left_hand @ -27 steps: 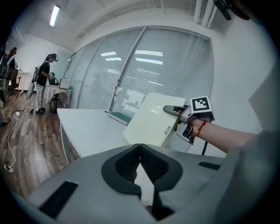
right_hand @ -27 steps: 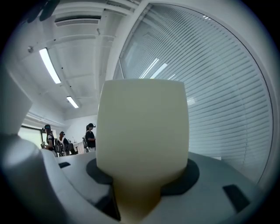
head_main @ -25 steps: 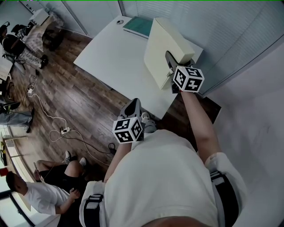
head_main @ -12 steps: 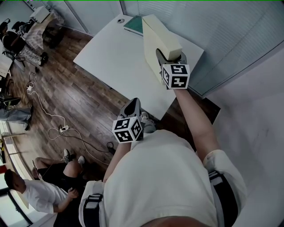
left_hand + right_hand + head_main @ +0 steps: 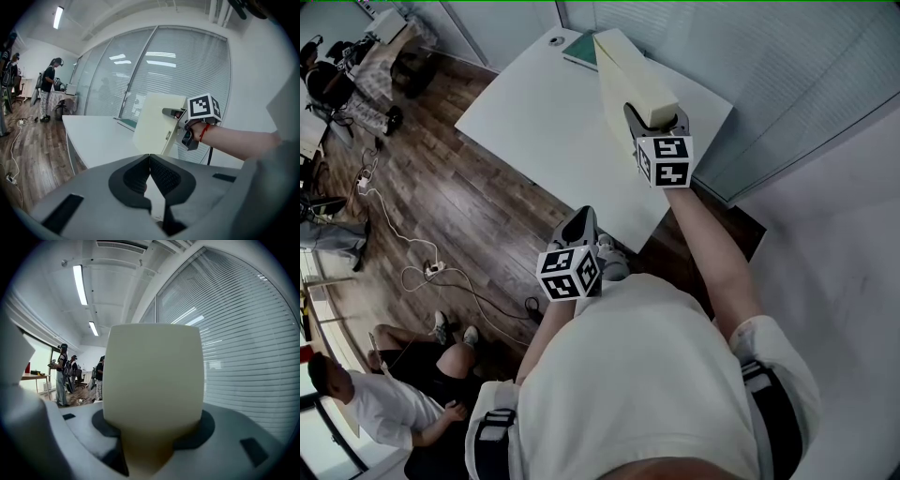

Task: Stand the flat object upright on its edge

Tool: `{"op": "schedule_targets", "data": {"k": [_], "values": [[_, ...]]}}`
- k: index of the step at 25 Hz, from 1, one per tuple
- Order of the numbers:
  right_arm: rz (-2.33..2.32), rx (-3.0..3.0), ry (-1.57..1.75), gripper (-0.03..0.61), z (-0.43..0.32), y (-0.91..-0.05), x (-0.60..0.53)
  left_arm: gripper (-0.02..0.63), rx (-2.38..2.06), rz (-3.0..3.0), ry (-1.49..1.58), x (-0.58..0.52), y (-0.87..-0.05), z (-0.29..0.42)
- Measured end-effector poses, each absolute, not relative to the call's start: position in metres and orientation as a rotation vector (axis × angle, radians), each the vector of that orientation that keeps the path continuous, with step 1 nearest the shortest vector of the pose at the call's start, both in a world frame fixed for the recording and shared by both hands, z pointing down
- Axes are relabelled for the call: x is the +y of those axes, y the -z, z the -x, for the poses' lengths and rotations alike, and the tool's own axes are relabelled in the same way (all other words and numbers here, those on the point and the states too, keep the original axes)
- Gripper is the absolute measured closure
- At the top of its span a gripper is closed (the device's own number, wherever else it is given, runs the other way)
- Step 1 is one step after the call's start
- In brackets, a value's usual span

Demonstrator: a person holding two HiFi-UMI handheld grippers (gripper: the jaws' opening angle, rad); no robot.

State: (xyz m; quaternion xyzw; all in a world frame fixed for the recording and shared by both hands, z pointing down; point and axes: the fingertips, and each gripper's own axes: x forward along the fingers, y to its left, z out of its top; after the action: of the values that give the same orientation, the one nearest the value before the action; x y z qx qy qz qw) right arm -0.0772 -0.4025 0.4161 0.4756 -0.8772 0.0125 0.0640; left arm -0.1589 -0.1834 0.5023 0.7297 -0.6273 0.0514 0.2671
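Grip comes first here: our right gripper point(image 5: 654, 120) has its jaws clamped across the thickness of the cream box point(image 5: 619, 80), spread fairly wide by it. They bite the end of the box nearest the table's front edge. The box is over the right half of the white table point(image 5: 534, 122), raised close to upright, with one long edge down toward the tabletop. From the head view we cannot tell whether that edge lies flat on the table along its whole length.

To finish well, we judge that we should bring the box to true vertical, press the lower edge lightly and evenly onto the table, and pause before easing off. The jaws should open slowly and straight apart, so that neither one drags the narrow base sideways. A box this tall on so thin an edge will likely tip at a small nudge.

Our left gripper point(image 5: 581, 225) hangs off the table's front edge, jaws together and holding nothing. It could come up beside the broad face as a guard.

As for containers, the box is the only one we see. It is closed and its contents are hidden. A green pad point(image 5: 581, 52) and a small round thing point(image 5: 554, 43) lie at the table's far end.
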Motion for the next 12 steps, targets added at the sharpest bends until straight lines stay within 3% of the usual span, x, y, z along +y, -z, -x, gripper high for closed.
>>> {"op": "schedule_targets", "data": {"k": [9,12], "values": [[-1.43,-2.647,-0.093,0.281,0.0747,-0.4215,-0.4032,0.592,-1.675,-1.992,-0.146,-0.1797,-0.502,0.149],[-1.443,-2.645,-0.136,0.232,0.0721,-0.4211,-0.3999,0.592,-1.673,-1.993,-0.145,-0.1745,-0.4987,0.1502]]}}
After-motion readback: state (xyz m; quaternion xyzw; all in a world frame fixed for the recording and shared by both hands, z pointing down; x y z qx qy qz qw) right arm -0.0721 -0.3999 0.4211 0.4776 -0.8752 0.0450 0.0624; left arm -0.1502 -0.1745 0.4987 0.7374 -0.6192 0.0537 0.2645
